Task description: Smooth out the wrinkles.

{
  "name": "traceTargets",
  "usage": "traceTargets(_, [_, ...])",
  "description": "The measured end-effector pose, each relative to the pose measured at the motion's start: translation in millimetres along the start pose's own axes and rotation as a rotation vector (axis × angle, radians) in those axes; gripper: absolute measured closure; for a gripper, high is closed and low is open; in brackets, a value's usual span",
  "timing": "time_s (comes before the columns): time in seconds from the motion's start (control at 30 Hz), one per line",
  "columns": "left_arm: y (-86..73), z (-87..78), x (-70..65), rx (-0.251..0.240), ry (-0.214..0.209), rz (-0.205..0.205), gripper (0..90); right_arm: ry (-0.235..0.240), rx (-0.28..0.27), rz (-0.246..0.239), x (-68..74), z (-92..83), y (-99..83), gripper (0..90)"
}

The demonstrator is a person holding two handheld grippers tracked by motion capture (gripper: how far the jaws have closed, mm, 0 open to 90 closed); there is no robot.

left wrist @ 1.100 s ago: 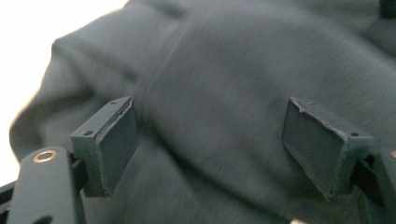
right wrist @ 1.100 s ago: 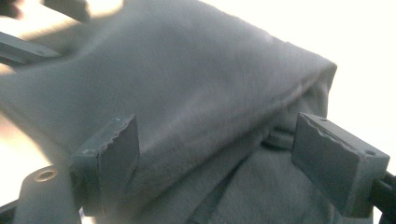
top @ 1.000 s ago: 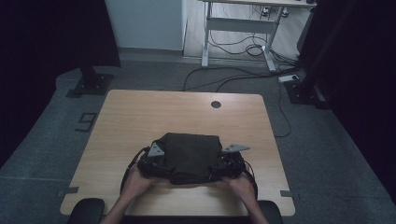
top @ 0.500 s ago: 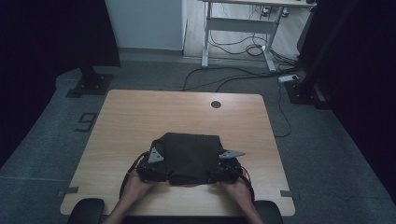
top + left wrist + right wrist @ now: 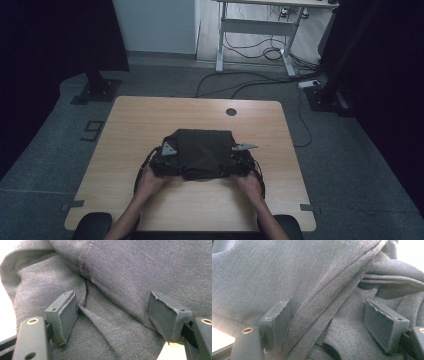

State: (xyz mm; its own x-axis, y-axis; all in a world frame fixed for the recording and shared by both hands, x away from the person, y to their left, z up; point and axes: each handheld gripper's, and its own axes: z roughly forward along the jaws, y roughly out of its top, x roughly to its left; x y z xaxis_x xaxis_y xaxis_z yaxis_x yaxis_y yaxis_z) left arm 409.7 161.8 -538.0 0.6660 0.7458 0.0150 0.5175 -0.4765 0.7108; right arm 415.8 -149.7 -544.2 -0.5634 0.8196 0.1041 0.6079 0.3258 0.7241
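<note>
Cloth, a dark grey folded fabric garment [image 5: 202, 152], lies on the light wooden bench [image 5: 130, 125] near its front edge. The left gripper [image 5: 163, 161] and right gripper [image 5: 241, 161] flank it, jaws spread wide, folds lying between them unpinched.

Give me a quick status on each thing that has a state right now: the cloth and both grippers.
Dark cloth: folded into a rough square, flat on the table, near edge bunched.
Left gripper: open, jaws apart, cloth folds between them.
Right gripper: open, jaws astride a thick fold of the cloth.
</note>
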Motion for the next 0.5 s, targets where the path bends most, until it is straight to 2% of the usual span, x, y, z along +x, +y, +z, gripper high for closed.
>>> traceTargets(0.2, [8.5, 13.5, 20.9, -0.029, 0.010, -0.031, 24.3, -0.023, -0.020, 0.013, -12.8, 20.1, 18.8, 23.1])
traceTargets(0.5, [7.7, 13.2, 22.9, -0.044, -0.002, -0.033, 23.6, -0.012, -0.032, 0.023, -14.9, 20.9, 19.2, 22.8])
